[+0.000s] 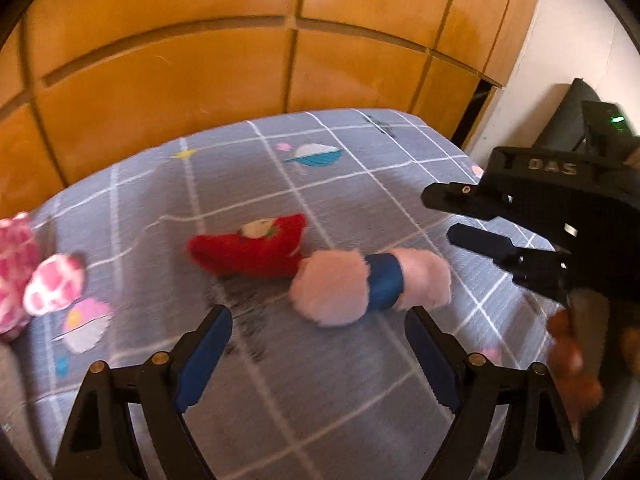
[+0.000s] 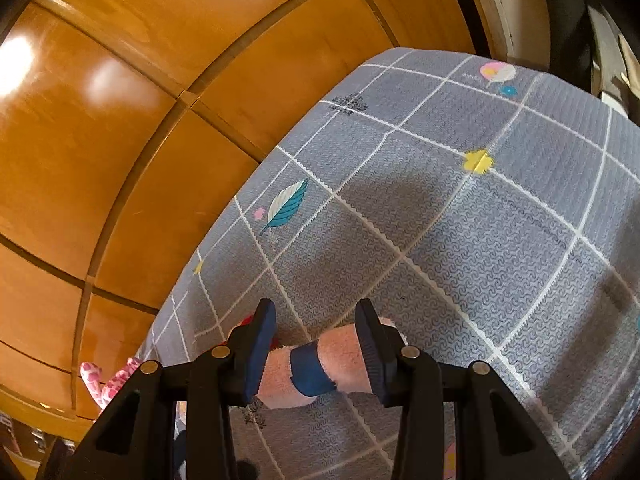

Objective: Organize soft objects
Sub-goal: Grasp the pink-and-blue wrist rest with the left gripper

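Observation:
A pink fluffy roll with a blue band [image 1: 370, 286] lies on the grey checked bedsheet [image 1: 248, 184], touching a red plush piece [image 1: 250, 250] on its left. A pink-and-white spotted plush [image 1: 38, 280] lies at the left edge. My left gripper [image 1: 318, 350] is open and empty, just in front of the roll. My right gripper [image 1: 438, 216] hovers open above and right of the roll. In the right wrist view the right gripper [image 2: 316, 320] is open, its fingers apart above the roll [image 2: 316, 372], not touching it. The red plush [image 2: 250, 322] and the spotted plush [image 2: 106, 380] peek out at left.
An orange wooden panelled wall [image 1: 180, 60] stands behind the bed. The sheet's right edge [image 1: 460, 140] drops off beside a white wall. A dark smudge marks the sheet [image 1: 248, 308] in front of the red plush.

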A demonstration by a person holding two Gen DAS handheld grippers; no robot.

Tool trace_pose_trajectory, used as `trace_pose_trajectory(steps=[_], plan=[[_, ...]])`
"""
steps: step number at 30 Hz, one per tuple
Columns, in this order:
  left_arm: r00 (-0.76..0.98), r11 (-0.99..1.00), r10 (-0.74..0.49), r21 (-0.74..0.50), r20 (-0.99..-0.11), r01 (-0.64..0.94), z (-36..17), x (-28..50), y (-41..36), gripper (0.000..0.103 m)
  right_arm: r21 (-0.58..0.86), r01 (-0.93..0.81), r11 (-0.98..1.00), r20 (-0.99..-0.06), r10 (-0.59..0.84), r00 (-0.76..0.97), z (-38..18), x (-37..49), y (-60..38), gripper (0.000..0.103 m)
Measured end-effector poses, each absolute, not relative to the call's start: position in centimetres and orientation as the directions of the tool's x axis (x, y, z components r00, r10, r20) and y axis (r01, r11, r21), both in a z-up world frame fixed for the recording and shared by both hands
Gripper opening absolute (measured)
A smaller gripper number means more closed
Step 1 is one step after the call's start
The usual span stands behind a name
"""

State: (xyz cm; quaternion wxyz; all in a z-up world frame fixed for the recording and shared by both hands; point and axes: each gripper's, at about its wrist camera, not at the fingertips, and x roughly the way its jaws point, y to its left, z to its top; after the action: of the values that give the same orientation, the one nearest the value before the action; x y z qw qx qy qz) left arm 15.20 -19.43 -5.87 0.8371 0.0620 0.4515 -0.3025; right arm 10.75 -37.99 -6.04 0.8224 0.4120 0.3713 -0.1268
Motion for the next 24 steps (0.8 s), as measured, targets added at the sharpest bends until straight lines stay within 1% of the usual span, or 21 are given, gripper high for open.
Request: trace_pose_trajectory(steps=[4,6,7,8,9,10,11,12,14,17,24], plan=[[0.352,0.815,-0.446,-0.211,-0.823,0.54,-8.0,17.1,-21.1,0.089,0.609,0.508,0.609,-0.707,0.127,0.696,-6.4,10.7,-38.0,0.041],[0.335,0.811,-0.467,-0.245,-0.819,0.532,-8.7,17.6,-21.4,0.087,0.614,0.501,0.609,-0.703,0.135,0.698,-6.4,10.7,-37.8,0.042],[0.326,0.805,-0.484,-0.267,-0.812,0.529,-8.9,17.9,-21.6,0.081,0.616,0.498,0.61,-0.701,0.138,0.699,-6.4,10.7,-37.7,0.042],[0.319,0.802,-0.492,-0.278,-0.81,0.529,-9.1,18.0,-21.7,0.059,0.618,0.495,0.611,-0.7,0.139,0.701,-6.4,10.7,-37.5,0.042],[0.298,0.79,-0.509,-0.301,-0.808,0.534,-9.3,18.2,-21.9,0.048,0.618,0.494,0.611,-0.699,0.141,0.701,-6.4,10.7,-37.5,0.042],[0.307,0.789,-0.516,-0.304,-0.8,0.534,-9.3,18.1,-21.8,0.028,0.619,0.494,0.61,-0.699,0.142,0.701,-6.4,10.7,-37.4,0.042],[0.32,0.788,-0.519,-0.299,-0.793,0.538,-9.1,17.9,-21.7,0.024,0.618,0.493,0.612,-0.699,0.142,0.701,-6.4,10.7,-37.3,0.042],[0.33,0.786,-0.525,-0.298,-0.784,0.542,-8.8,17.7,-21.5,0.021,0.619,0.491,0.613,-0.698,0.142,0.702,-6.4,10.8,-37.3,0.042],[0.345,0.781,-0.532,-0.29,-0.773,0.554,-8.3,17.0,-20.7,0.02,0.618,0.483,0.62,-0.694,0.141,0.706,-6.4,10.9,-37.2,0.042],[0.383,0.785,-0.52,-0.249,-0.764,0.567,-7.2,15.6,-18.9,0.02,0.602,0.471,0.645,-0.694,0.131,0.708,-6.1,11.0,-36.8,0.042],[0.428,0.808,-0.505,-0.238,-0.749,0.538,-5.8,12.5,-13.6,0.02,0.575,0.454,0.681,-0.705,0.131,0.697,-5.9,11.4,-36.1,0.042]])
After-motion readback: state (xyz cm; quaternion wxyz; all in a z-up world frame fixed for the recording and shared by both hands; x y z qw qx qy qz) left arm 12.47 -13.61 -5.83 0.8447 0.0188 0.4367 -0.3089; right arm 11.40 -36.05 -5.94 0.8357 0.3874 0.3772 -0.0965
